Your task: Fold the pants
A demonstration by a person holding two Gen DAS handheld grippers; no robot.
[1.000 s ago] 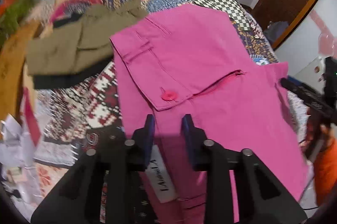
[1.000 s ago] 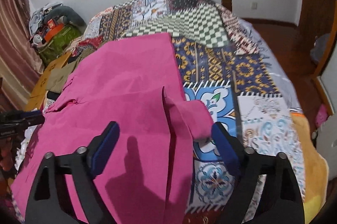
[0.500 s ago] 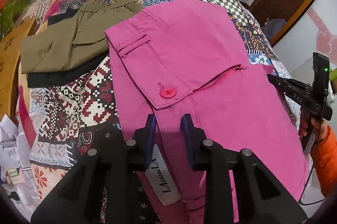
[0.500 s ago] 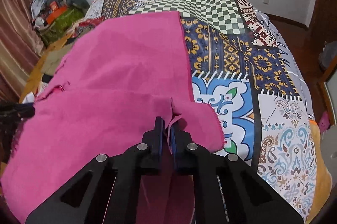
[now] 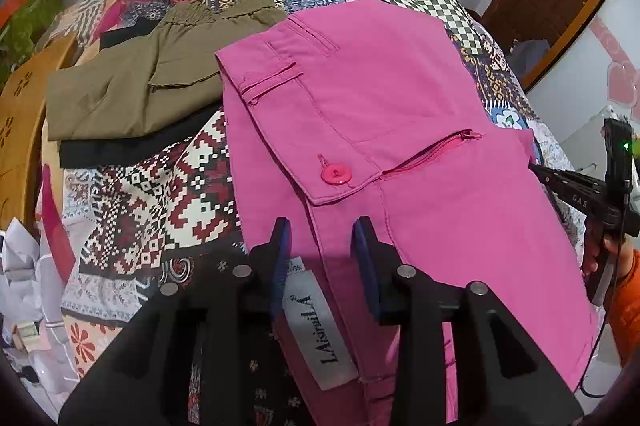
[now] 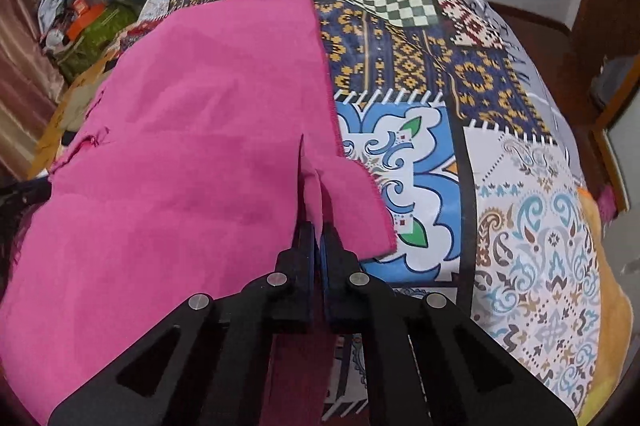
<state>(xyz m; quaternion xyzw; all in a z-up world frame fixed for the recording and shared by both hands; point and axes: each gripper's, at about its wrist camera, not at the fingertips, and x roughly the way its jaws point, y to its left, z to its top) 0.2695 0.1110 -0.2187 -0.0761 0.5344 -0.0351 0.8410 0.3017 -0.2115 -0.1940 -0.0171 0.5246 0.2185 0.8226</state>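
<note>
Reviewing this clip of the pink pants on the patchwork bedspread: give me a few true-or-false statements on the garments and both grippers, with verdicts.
1. The right gripper is shut on a fold of the pink cotton pants. True.
2. The left gripper is clamped on the round pink button. False: the button lies clear ahead of its fingertips, and the jaws stand apart over the pants' edge.
3. Folded olive-green pants lie beside the pink pants on the patchwork bedspread. True.
4. The white brand label is sewn on the olive-green pants. False: it sits on the pink pants, by the left gripper.
</note>
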